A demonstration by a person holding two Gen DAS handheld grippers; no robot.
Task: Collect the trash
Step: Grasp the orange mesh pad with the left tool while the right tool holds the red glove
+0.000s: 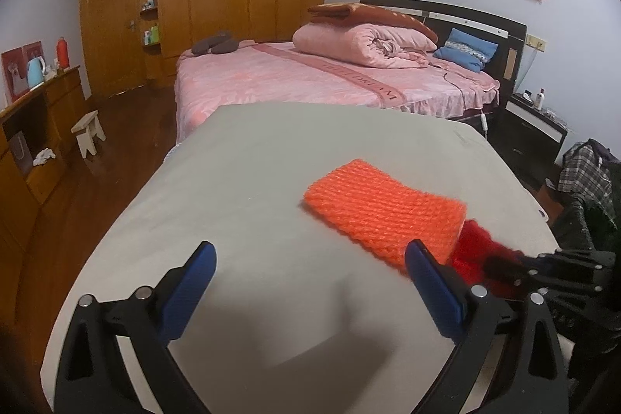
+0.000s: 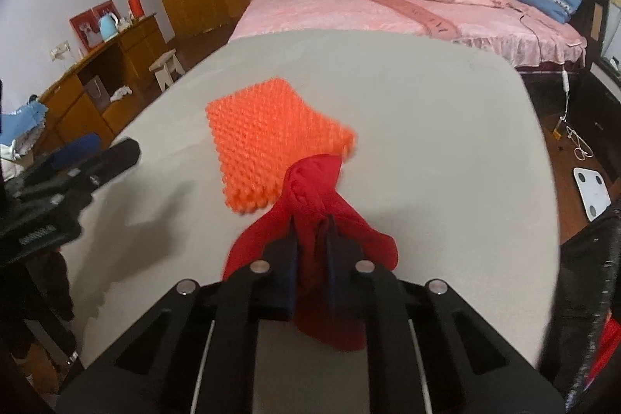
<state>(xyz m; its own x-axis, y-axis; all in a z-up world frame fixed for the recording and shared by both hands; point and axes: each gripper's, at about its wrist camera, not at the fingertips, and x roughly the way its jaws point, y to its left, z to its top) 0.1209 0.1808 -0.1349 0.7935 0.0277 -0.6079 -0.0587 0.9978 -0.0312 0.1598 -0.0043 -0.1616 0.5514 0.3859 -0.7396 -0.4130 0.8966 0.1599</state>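
Claw on the right (image 2: 312,231) pinching soft, limp red cloth (image 2: 310,196) by its bunched middle, left claw (image 1: 310,266) hanging spread beside orange knit pad (image 1: 384,210) on counter (image 1: 240,181).

knit pad (image 1: 382,210) on table (image 1: 233,181), bed (image 1: 310,76) behind

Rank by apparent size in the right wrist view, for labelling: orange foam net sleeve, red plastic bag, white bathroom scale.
1. Orange foam net sleeve and red plastic bag: alike; the bag lies nearer the camera, so unranked.
2. White bathroom scale, smallest.
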